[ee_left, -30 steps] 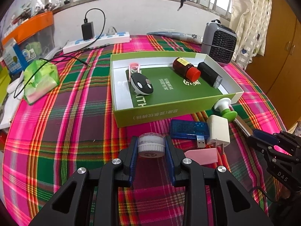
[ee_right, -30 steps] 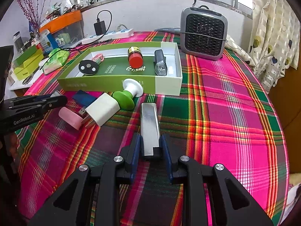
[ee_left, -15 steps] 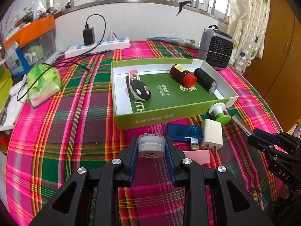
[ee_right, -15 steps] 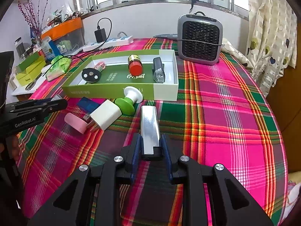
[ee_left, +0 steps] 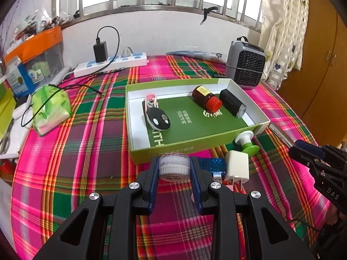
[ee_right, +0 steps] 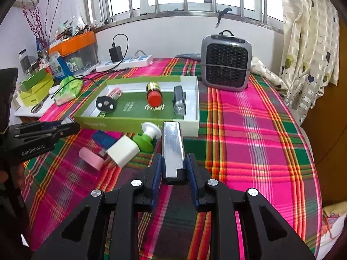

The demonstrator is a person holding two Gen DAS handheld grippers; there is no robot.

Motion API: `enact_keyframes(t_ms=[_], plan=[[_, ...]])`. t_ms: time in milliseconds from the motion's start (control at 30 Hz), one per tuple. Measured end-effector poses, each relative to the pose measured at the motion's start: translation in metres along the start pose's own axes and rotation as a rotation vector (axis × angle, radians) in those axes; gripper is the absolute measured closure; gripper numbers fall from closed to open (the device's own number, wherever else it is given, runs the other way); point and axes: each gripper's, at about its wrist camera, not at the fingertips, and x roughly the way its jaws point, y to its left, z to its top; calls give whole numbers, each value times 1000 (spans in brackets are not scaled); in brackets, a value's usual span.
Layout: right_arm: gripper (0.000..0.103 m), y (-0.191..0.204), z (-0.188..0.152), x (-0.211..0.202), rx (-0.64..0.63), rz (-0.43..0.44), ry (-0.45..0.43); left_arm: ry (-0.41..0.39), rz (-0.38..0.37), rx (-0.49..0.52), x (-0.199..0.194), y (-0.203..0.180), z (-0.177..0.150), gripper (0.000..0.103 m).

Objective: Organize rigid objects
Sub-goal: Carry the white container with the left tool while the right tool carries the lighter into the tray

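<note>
My left gripper [ee_left: 174,169] is shut on a small white round jar [ee_left: 174,166], held just in front of the green box's near wall [ee_left: 186,151]. My right gripper [ee_right: 173,162] is shut on a silver metal bar [ee_right: 173,146] that points toward the green box [ee_right: 138,124]. Inside the box lie a black key fob [ee_left: 157,120], a pink clip [ee_left: 151,99], a brown bottle with a red cap [ee_left: 207,98] and a black flashlight [ee_left: 232,103]. On the cloth in front lie a blue USB stick [ee_right: 103,138], a white plug [ee_right: 123,150], a green-and-white suction knob [ee_right: 146,137] and a pink eraser [ee_right: 90,158].
A plaid cloth [ee_right: 249,134] covers the table. A grey fan heater [ee_right: 225,65] stands behind the box on the right. A power strip with a black charger [ee_left: 110,61], a green pouch [ee_left: 51,108] and storage bins [ee_left: 32,49] line the back left.
Both grippers have risen with their loads, so the box and loose items sit lower and smaller in both views. The silver bar has come off the cloth.
</note>
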Motion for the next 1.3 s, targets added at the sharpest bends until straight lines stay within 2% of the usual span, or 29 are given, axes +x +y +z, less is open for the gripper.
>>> enact_keyframes(t_ms=[533,1000,1300], plan=[[78,-3,40,23,22,21,-7,-9,-17,0,19,-3,32,77],[78,3,70,64,39,44,36,0,-26,9,44,-7,56,77],[78,-1,83,90,76,55,78,26,-28,15,62,-8,59,77]])
